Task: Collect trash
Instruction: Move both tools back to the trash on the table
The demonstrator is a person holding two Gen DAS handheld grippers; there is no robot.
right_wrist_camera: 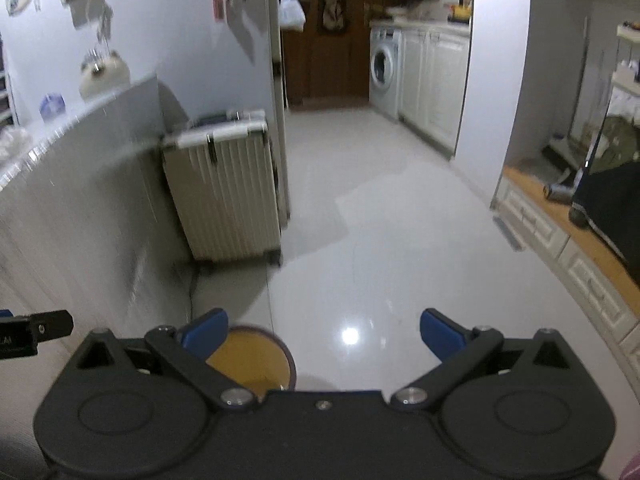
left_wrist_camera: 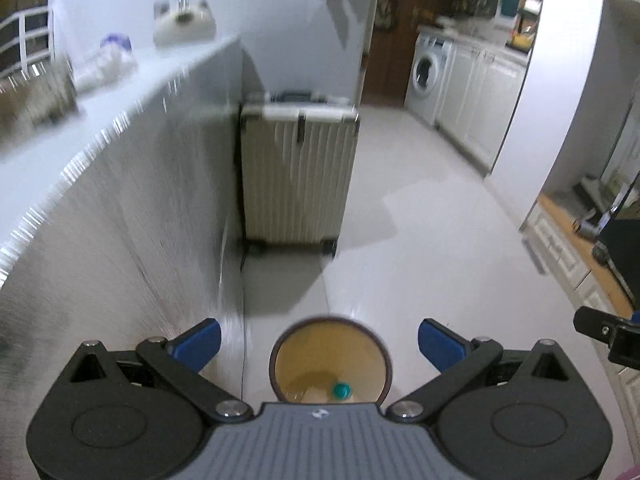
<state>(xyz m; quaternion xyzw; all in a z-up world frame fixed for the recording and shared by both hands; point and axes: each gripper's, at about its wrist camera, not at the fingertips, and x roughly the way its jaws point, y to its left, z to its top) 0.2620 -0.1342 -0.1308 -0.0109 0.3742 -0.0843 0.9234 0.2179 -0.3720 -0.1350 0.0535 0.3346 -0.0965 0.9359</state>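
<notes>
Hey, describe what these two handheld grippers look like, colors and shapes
Both match: the left gripper and right gripper have blue finger pads on black linkage arms with silver pivot bolts and round black housings. The left's centre plate is ribbed grey; the right's is plain black.

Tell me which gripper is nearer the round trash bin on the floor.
Left. The left gripper hangs right above the trash bin, which sits centred between its open jaws. The right gripper, also open, is off to the bin's right, so the bin shows under its left finger only.
</notes>
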